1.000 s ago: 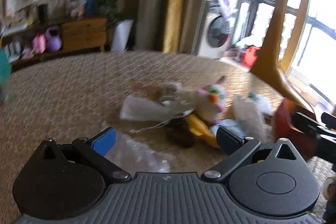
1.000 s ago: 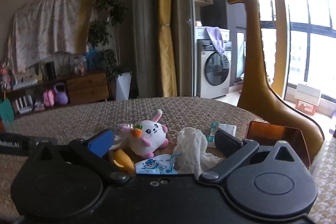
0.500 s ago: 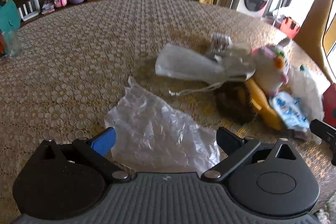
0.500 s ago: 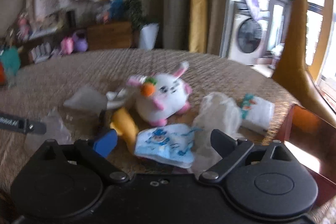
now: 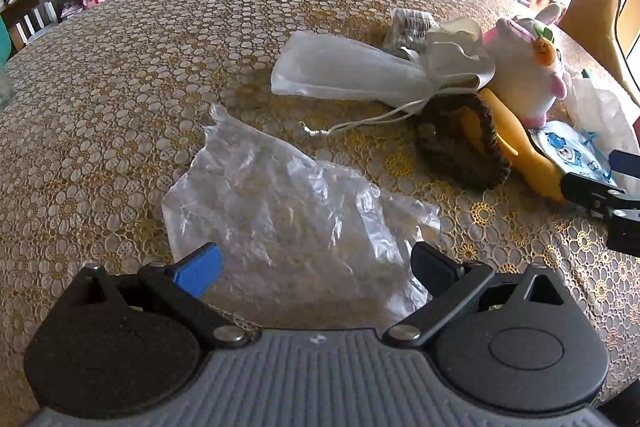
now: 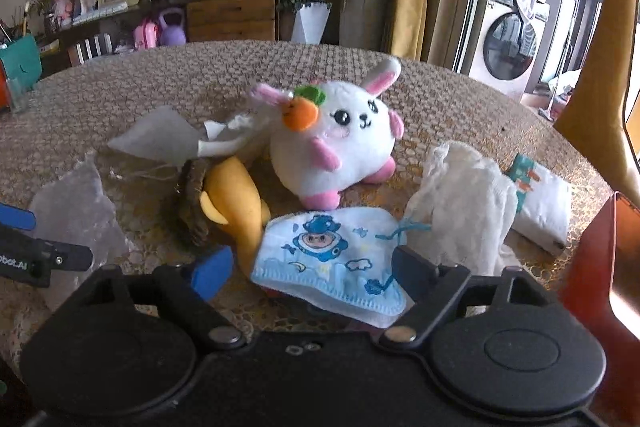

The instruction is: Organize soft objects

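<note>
Little of the sorting looks done: every soft thing lies loose on the round table with its gold lace cloth, and neither gripper holds anything. The left gripper hangs with its jaws wide over a crumpled clear plastic bag near the table's near edge; the bag lies between the fingers but the pads do not press it. Toward the right edge sits the heap: a white drawstring pouch, a brown crocheted ring with a yellow rubbery toy poking through it, a white plush bunny with a carrot on its head, a crumpled white cloth, a cartoon-print child's face mask and a pack of tissues farthest right. The right gripper hovers just over the mask, jaws still wide though they have just been closing, with the mask's near edge between them and not yet pinched. As I judge it, both first pickups remain to be made, and the whole heap still needs sorting; where it belongs is not visible.
</note>
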The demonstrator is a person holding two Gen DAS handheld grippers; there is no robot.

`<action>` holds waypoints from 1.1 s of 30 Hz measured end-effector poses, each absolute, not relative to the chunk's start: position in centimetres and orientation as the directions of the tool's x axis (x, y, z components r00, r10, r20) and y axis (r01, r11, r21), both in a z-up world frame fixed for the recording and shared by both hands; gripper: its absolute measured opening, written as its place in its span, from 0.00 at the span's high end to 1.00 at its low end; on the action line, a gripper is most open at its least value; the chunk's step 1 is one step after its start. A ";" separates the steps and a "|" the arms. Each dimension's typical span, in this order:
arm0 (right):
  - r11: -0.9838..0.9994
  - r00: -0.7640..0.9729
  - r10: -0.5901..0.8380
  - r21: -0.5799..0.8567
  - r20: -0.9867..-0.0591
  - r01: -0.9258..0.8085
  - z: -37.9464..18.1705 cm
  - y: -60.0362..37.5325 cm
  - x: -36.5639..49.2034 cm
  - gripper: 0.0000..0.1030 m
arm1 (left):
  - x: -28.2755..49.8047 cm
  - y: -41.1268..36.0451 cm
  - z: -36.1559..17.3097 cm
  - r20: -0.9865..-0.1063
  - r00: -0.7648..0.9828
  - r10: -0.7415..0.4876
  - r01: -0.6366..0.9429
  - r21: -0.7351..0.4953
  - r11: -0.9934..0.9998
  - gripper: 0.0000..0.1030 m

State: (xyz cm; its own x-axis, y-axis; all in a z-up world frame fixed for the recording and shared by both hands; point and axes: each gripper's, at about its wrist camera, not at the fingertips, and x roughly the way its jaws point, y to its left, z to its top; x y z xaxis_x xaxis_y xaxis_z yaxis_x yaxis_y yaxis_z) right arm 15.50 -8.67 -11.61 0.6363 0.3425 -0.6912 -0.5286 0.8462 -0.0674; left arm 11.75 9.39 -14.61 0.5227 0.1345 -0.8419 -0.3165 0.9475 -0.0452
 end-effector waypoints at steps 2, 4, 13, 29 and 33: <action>0.843 0.632 0.335 -0.076 -0.698 -0.532 -12.1 -8.4 15.8 0.20 | 11.8 9.3 -14.6 -0.838 0.526 0.144 -0.308 -0.030 0.951 0.10; 0.845 0.629 0.329 -0.079 -0.704 -0.529 -12.4 -8.3 16.0 0.23 | 11.9 9.1 -14.5 -0.833 0.533 0.147 -0.296 -0.021 0.955 0.16; 0.844 0.613 0.354 -0.041 -0.706 -0.535 -12.4 -8.5 16.2 0.43 | 12.0 9.0 -14.1 -0.807 0.566 0.166 -0.280 0.001 0.960 0.66; 0.859 0.640 0.420 0.053 -0.644 -0.510 -10.6 -10.1 14.9 0.68 | 10.8 9.6 -12.9 -0.792 0.596 0.130 -0.282 -0.055 0.958 0.96; 0.844 0.626 0.456 0.086 -0.633 -0.529 -9.6 -10.7 13.9 0.68 | 10.1 10.0 -12.7 -0.802 0.586 0.115 -0.282 -0.068 0.957 0.95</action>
State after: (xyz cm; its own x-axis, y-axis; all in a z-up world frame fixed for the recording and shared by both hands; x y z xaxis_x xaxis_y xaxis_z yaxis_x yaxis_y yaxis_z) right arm 13.93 -10.74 -9.58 0.6255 0.4565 -0.6327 -0.5292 0.8441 0.0857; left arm 10.14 9.99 -12.67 0.5861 0.1153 -0.8020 -0.2818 0.9570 -0.0684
